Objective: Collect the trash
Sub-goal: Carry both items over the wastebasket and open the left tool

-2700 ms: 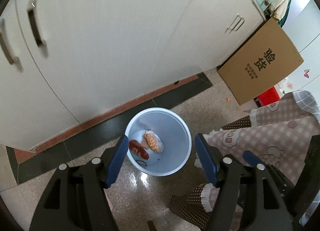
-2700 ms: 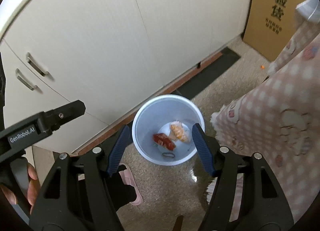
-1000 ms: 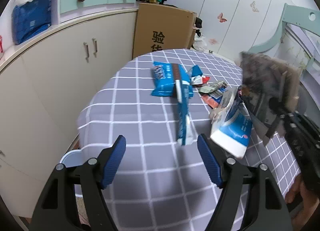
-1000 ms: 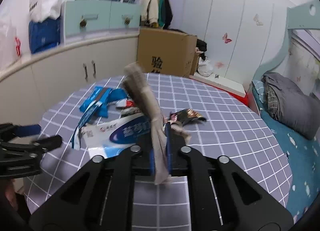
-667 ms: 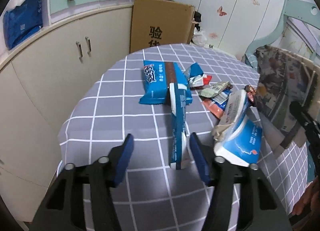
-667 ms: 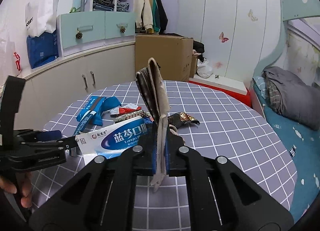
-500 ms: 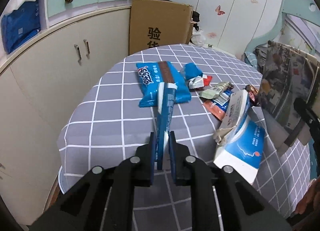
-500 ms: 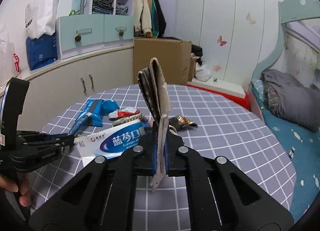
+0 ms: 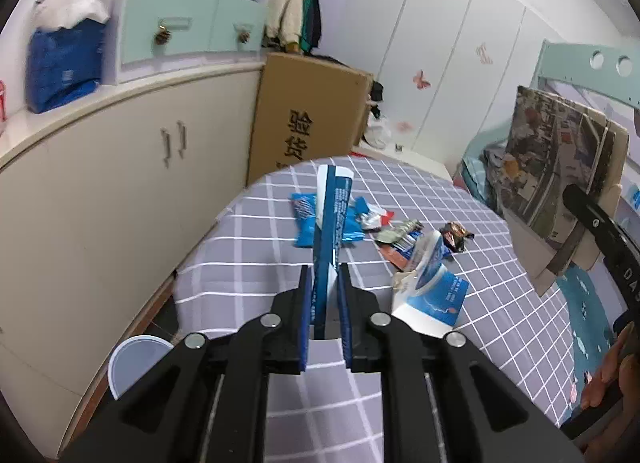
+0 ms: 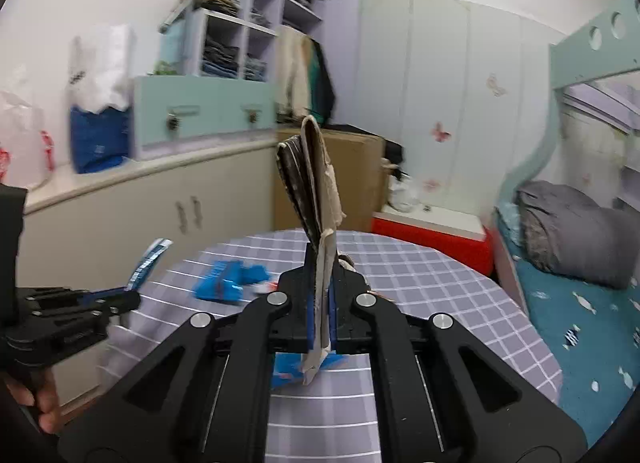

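My left gripper [image 9: 325,275] is shut on a long blue and white wrapper [image 9: 331,219], which sticks up above the grey checked table [image 9: 248,247]. The right gripper [image 10: 320,263] is shut on a folded piece of printed cardboard [image 10: 312,183], held upright over the same table [image 10: 420,275]; that cardboard [image 9: 560,167] also shows at the right of the left wrist view. More trash lies on the table: a blue snack packet [image 9: 306,219], small wrappers [image 9: 400,237] and a torn blue and white toothpaste box [image 9: 432,287]. The pale bin [image 9: 132,359] stands on the floor at the table's left.
Cream cabinets [image 9: 120,183] run along the left wall, with a brown carton [image 9: 308,111] behind the table. A bed with a teal sheet [image 10: 580,303] lies to the right. A hand [image 10: 44,399] holds the left tool.
The left jaws closed on the long blue wrapper and lifted it off the table. The right gripper rose with the cardboard in it. Before that, both grippers hung open over the bin.
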### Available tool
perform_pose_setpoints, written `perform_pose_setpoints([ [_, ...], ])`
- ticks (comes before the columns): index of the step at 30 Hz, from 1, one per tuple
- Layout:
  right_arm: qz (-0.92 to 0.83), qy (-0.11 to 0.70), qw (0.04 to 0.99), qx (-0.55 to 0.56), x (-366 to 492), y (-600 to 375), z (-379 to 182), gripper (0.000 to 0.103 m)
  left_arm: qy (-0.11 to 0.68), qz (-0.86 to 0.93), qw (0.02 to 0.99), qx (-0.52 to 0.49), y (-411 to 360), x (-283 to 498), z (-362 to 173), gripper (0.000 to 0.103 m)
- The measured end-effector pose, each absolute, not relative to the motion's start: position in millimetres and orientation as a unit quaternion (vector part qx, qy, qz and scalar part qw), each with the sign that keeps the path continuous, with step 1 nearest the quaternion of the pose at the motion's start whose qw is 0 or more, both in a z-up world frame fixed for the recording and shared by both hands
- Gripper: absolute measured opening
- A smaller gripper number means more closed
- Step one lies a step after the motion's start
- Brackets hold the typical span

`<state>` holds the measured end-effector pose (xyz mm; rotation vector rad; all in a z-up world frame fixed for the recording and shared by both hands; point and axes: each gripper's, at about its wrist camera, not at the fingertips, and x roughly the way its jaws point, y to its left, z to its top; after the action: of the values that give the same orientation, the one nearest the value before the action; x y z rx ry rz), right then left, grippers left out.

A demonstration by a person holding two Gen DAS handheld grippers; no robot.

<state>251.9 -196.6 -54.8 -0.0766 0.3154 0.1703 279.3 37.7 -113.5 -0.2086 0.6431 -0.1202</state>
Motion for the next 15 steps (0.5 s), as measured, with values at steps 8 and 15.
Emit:
perform_pose_setpoints([
  [8, 0.189, 0.161, 0.967, -0.052, 230, -102, -42, 0.005, 0.298, -0.014, 0.944, -0.142, 114, 234, -104, 0.012],
  [15, 0.278, 0.199, 0.937, -0.071, 219, 3, -68, 0.005, 0.302, 0.049, 0.934, -0.183, 198, 203, -124, 0.012],
])
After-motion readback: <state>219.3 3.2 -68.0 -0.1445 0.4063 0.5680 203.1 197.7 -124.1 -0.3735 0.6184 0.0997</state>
